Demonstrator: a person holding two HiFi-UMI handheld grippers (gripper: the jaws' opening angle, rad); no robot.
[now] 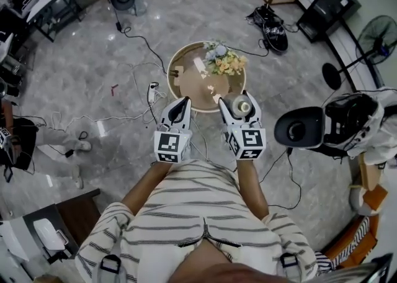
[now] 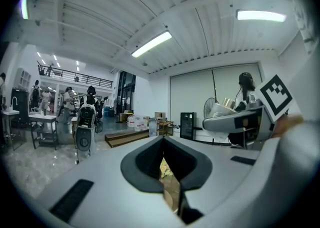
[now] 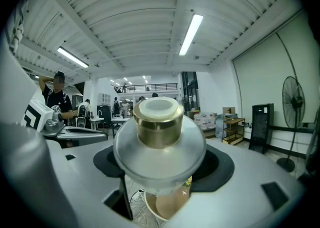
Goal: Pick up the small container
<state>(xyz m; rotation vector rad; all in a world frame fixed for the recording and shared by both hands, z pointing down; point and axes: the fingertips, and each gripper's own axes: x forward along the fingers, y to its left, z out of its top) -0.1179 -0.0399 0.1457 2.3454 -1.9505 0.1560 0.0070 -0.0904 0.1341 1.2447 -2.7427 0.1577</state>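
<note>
The small container [image 3: 159, 142] is a clear round jar with a gold cap and a white top. It sits between the jaws of my right gripper [image 3: 160, 177], which is shut on it and holds it cap-up and lifted. In the head view the container [image 1: 244, 107] shows between the right gripper's [image 1: 242, 103] jaws, over the near rim of the round wooden table [image 1: 186, 86]. My left gripper [image 1: 178, 107] hangs beside it to the left, shut and holding nothing. In the left gripper view the left gripper's [image 2: 169, 172] dark pads meet along a thin slit.
A bunch of flowers [image 1: 222, 59] lies at the table's far right, and a small block [image 1: 178, 72] at its left. Cables and a power strip [image 1: 152, 92] trail on the marble floor to the left. A black seat [image 1: 304, 128] stands right, a fan [image 1: 372, 40] beyond.
</note>
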